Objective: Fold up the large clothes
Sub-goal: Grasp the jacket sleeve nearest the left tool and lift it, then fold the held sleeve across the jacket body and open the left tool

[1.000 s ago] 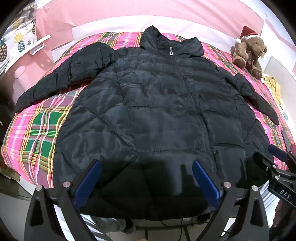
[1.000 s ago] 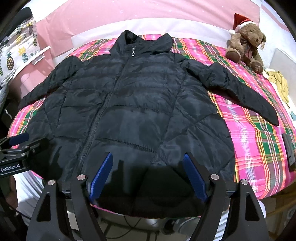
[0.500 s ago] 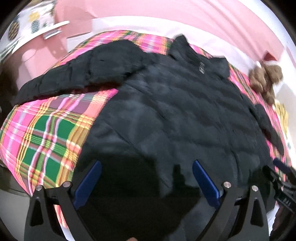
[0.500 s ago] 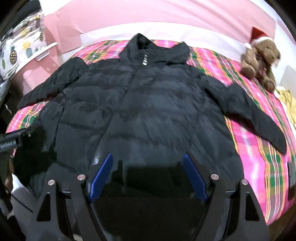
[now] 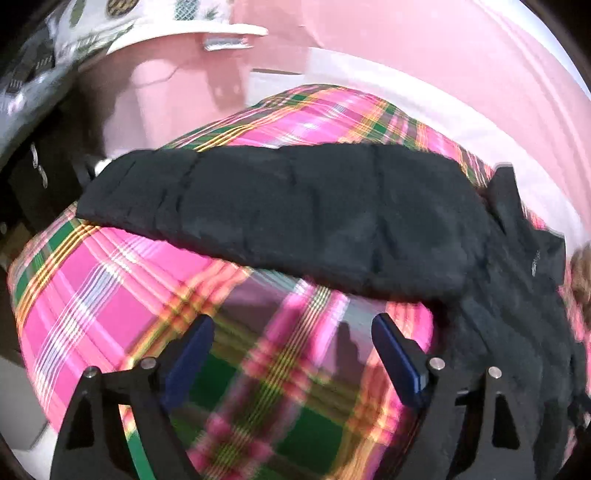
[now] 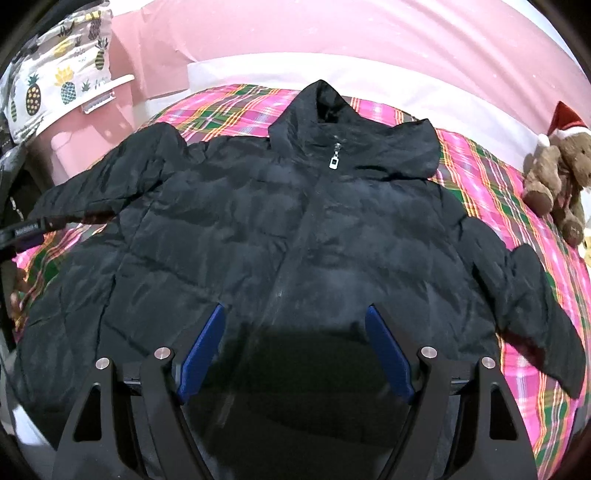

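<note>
A black quilted jacket [image 6: 295, 236] lies flat, front up and zipped, on a pink plaid bedcover [image 6: 524, 373], both sleeves spread out. My right gripper [image 6: 293, 350] is open and empty, low over the jacket's lower front. My left gripper [image 5: 291, 354] is open and empty over bare plaid cover [image 5: 110, 295], just short of the jacket's left sleeve [image 5: 280, 214], which lies across that view. The left gripper also shows at the left edge of the right wrist view [image 6: 22, 234], beside the sleeve's cuff.
A brown teddy bear in a Santa hat [image 6: 557, 173] sits at the bed's far right. A pink wall [image 6: 332, 33] runs behind the bed. A pineapple-print cloth [image 6: 48, 85] and a white shelf [image 5: 177, 37] are at the far left.
My left gripper has swung left, off the jacket's hem and out towards the left sleeve. My right gripper has moved forward and left over the jacket's front.
</note>
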`<action>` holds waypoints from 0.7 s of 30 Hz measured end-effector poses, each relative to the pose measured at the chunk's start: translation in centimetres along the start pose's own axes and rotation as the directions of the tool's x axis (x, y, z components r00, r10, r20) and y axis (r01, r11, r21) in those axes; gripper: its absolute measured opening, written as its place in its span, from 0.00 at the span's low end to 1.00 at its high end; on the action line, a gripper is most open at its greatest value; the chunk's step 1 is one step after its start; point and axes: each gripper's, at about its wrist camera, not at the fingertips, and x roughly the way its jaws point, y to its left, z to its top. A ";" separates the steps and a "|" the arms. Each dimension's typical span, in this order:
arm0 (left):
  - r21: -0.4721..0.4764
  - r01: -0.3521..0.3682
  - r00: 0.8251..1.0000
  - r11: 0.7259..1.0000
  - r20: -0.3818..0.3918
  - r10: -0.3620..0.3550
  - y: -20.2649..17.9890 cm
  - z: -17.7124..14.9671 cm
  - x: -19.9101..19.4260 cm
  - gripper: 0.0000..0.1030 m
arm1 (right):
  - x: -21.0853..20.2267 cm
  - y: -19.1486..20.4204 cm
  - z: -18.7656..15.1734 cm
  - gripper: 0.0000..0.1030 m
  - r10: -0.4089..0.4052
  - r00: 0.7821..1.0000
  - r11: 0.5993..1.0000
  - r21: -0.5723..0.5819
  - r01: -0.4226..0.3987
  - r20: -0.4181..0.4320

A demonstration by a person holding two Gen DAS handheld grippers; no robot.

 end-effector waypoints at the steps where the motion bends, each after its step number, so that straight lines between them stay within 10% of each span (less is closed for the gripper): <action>1: -0.029 0.001 1.000 1.000 0.000 -0.001 0.9 0.5 0.4 0.85 | 0.5 -0.1 0.2 0.76 0.002 1.000 1.000 0.002 -0.002 -0.005; 16: -0.142 -0.045 0.997 0.989 0.061 0.054 4.8 4.1 4.9 0.82 | 3.2 -2.9 -0.2 0.76 -0.024 0.998 0.998 0.057 0.027 -0.057; 21: -0.130 -0.032 0.996 0.991 0.082 0.043 4.8 4.9 5.2 0.45 | 2.9 -3.6 -1.0 0.76 -0.030 0.998 0.997 0.074 0.035 -0.059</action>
